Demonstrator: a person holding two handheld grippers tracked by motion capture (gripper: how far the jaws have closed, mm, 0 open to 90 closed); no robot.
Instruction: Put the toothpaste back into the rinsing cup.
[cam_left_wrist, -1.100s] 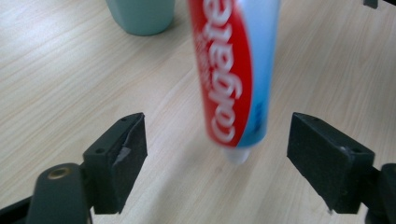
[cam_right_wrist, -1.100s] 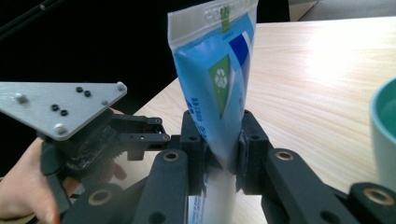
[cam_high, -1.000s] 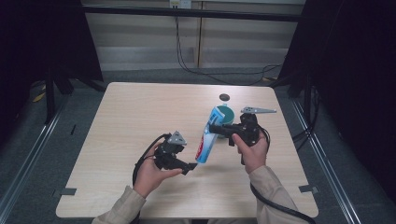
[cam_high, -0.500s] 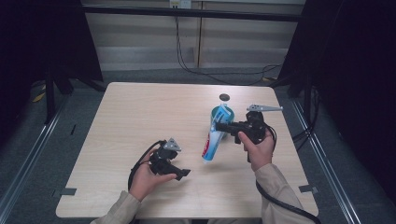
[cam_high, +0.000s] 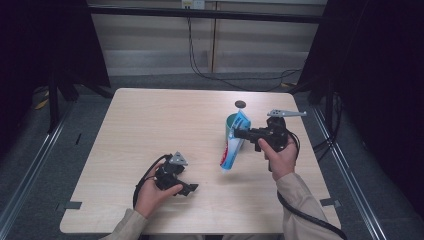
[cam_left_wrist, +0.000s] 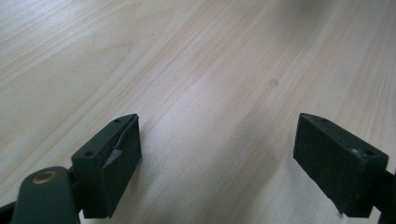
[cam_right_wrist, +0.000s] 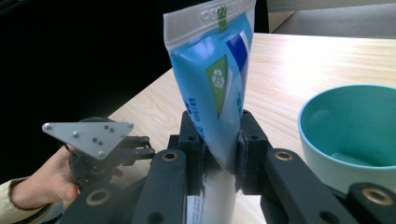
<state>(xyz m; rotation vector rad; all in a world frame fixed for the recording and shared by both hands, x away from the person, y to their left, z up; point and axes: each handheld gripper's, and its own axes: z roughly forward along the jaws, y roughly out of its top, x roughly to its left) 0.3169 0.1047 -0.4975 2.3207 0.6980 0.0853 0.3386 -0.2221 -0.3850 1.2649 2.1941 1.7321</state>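
Your right gripper has its jaws clamped on the blue-and-white plastic pouch, held tilted beside the teal bowl near the bench's right edge, so pouring looks next, while your left gripper, jaws apart, idles near the front edge.

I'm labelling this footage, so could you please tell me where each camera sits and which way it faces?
High view: above the person's side, looking forward and down on the table; both forearms show.
Left gripper view: on the left gripper, facing bare tabletop; jaws apart.
Right gripper view: on the right gripper, clamping the blue pouch.
Shared: high and right gripper views show pouch and teal bowl.
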